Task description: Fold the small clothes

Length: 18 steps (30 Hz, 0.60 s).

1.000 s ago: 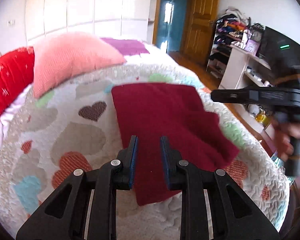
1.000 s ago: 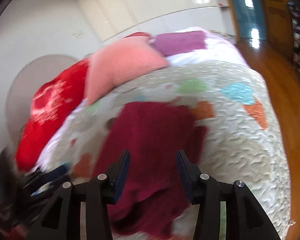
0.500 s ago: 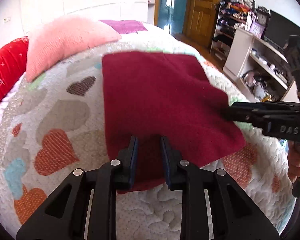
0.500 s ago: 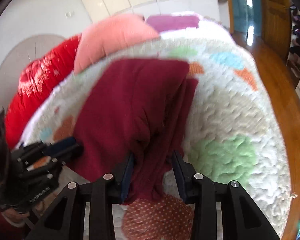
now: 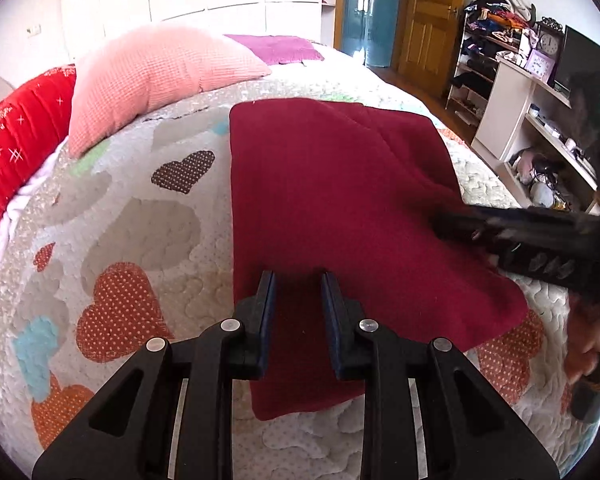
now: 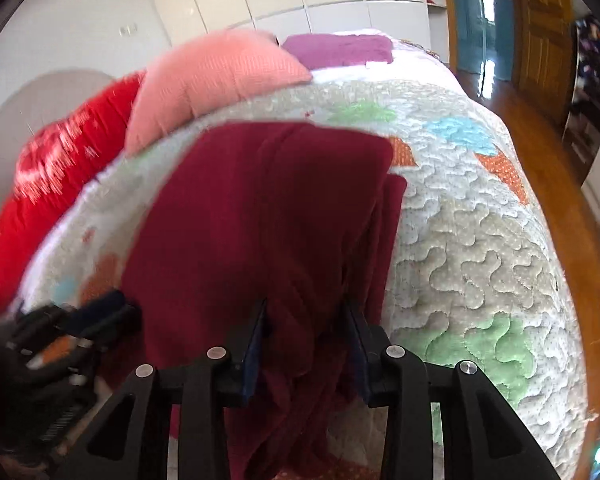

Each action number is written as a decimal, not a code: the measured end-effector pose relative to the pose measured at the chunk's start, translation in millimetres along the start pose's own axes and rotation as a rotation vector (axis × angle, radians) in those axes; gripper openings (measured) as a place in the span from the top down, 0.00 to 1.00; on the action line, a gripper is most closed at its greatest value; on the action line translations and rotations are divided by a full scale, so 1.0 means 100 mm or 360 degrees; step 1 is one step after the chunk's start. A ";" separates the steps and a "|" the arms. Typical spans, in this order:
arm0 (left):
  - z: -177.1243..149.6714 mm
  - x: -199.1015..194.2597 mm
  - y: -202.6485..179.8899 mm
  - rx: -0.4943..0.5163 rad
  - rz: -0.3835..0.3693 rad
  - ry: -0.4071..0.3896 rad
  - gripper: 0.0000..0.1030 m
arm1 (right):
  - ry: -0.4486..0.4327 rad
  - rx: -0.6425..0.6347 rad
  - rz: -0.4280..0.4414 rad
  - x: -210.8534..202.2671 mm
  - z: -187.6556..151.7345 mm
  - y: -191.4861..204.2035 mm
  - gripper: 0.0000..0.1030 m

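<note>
A dark red garment (image 5: 332, 216) lies partly folded on the heart-patterned quilt (image 5: 132, 232); it also shows in the right wrist view (image 6: 268, 216). My left gripper (image 5: 298, 284) is open, its fingers over the garment's near edge with nothing between them. My right gripper (image 6: 306, 312) is open, its fingers on either side of a bunched fold at the garment's right side. The right gripper shows in the left wrist view (image 5: 520, 236), blurred, low over the garment's right part. The left gripper shows in the right wrist view (image 6: 80, 320), at the garment's left edge.
A pink pillow (image 5: 156, 76), a red pillow (image 5: 16, 140) and a purple cloth (image 5: 276, 48) lie at the bed's head. A white shelf unit (image 5: 540, 132) with clutter and a wooden door (image 5: 428, 16) stand to the right. The bed's right edge drops to a wooden floor (image 6: 560, 184).
Both grippers have come down close over the garment. The right gripper moved in over its right side and now straddles a bunched fold. The garment lies flatter and more spread out.
</note>
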<state>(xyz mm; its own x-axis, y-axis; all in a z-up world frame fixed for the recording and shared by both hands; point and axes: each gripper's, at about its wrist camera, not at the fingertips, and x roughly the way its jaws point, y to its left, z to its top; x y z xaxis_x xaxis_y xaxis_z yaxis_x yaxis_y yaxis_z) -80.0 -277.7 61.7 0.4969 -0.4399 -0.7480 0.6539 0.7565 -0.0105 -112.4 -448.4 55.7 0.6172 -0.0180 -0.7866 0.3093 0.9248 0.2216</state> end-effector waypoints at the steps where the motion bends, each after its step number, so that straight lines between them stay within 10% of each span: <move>1: 0.01 0.00 0.01 -0.0001 0.0001 0.0000 0.79 | -0.0031 0.0039 0.0054 -0.08 0.04 -0.03 0.58; 7: 0.12 -0.01 0.05 -0.0042 0.0005 -0.0023 0.70 | -0.0137 0.0270 -0.0006 -0.04 0.35 -0.29 0.42; 10: 0.15 0.02 0.09 -0.0078 -0.0001 -0.0031 0.56 | -0.0048 0.0289 0.0025 0.24 0.50 -0.33 0.77; 18: 0.17 0.07 0.09 -0.0083 -0.0014 -0.0029 0.51 | -0.0114 0.0133 -0.0217 0.38 0.64 -0.28 0.91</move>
<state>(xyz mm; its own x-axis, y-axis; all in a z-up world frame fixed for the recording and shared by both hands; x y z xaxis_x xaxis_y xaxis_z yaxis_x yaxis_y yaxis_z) -61.2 -282.4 67.6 0.5022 -0.4550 -0.7354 0.6278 0.7767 -0.0518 -51.7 -499.4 56.6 0.6145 -0.1712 -0.7701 0.4512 0.8770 0.1651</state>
